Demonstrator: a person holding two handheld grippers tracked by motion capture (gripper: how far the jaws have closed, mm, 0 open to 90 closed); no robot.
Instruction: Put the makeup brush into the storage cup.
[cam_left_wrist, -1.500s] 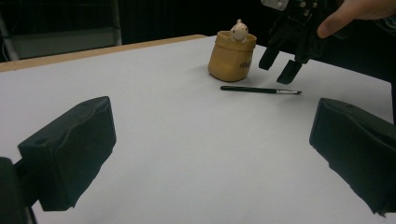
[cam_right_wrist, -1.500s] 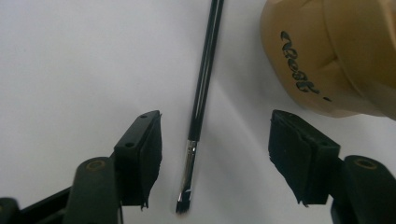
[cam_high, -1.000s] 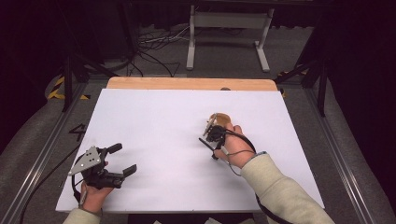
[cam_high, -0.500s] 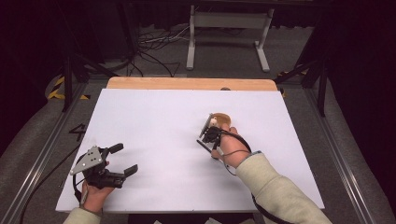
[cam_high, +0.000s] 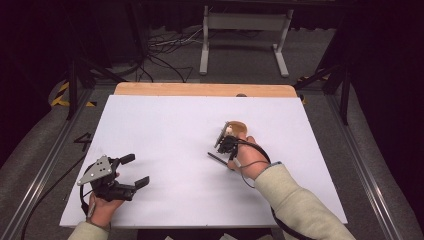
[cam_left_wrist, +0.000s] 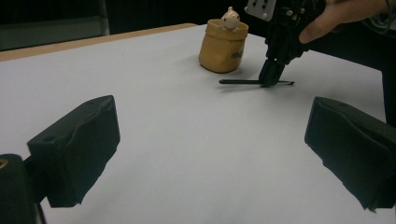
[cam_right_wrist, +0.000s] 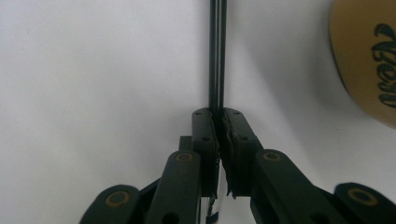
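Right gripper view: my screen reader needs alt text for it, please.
The right gripper has its two black jaws shut on a thin black pen lying on the white table; a tan pot with dark lettering sits at upper right.

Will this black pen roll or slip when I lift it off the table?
The pen looks thin, round and stiff, so it would likely roll if dropped. The right gripper is shut on it near one end, so the long free end may droop or swivel. It is probably light.
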